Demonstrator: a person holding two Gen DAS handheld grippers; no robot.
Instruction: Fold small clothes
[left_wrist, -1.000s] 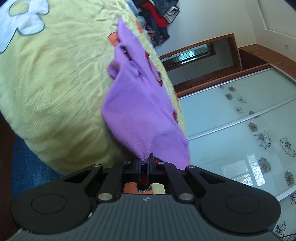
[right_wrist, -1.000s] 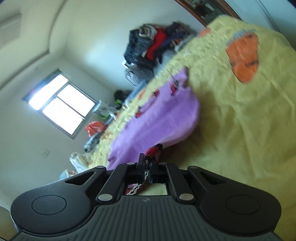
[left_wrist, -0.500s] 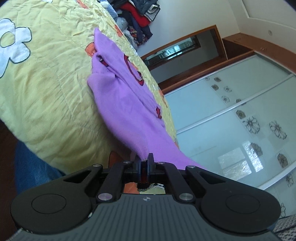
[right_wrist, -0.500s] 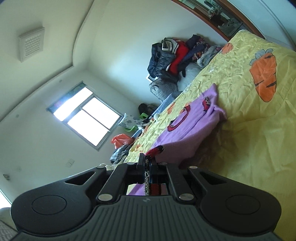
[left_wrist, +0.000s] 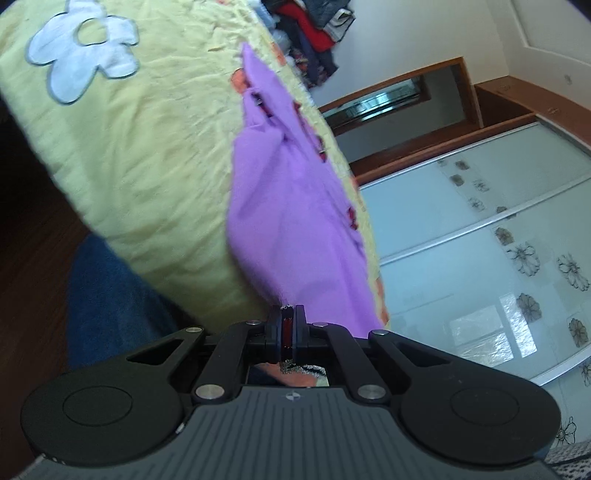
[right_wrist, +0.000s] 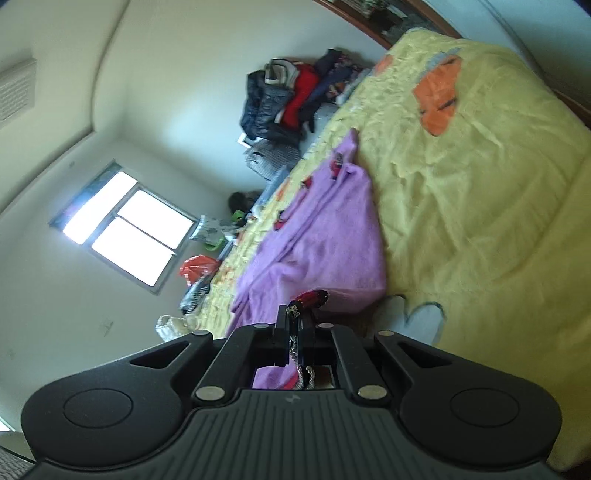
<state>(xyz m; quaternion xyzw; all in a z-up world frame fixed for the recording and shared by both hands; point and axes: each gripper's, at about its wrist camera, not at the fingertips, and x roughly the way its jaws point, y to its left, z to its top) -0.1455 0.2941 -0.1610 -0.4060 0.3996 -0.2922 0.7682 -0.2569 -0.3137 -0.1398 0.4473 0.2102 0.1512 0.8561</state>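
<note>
A small purple garment (left_wrist: 291, 206) with red trim lies stretched over the yellow bedspread (left_wrist: 140, 147). My left gripper (left_wrist: 287, 314) is shut on one near corner of it, at its red edge. The garment also shows in the right wrist view (right_wrist: 325, 236), lying along the yellow bedspread (right_wrist: 480, 206). My right gripper (right_wrist: 295, 317) is shut on another near corner, with a red sequined trim piece (right_wrist: 310, 298) sticking out past the fingertips. Both views are tilted sideways.
A pile of dark and red clothes (right_wrist: 291, 99) sits at the bed's far end. A mirrored floral wardrobe (left_wrist: 498, 236) stands beside the bed. A window (right_wrist: 125, 229) and bags (right_wrist: 197, 267) line the other side. The bed edge and blue jeans (left_wrist: 110, 295) are near.
Both grippers keep their hold on the garment while the views swing. The garment now lies wider and closer in both views than half a second ago, drawn back toward the near bed edge.
</note>
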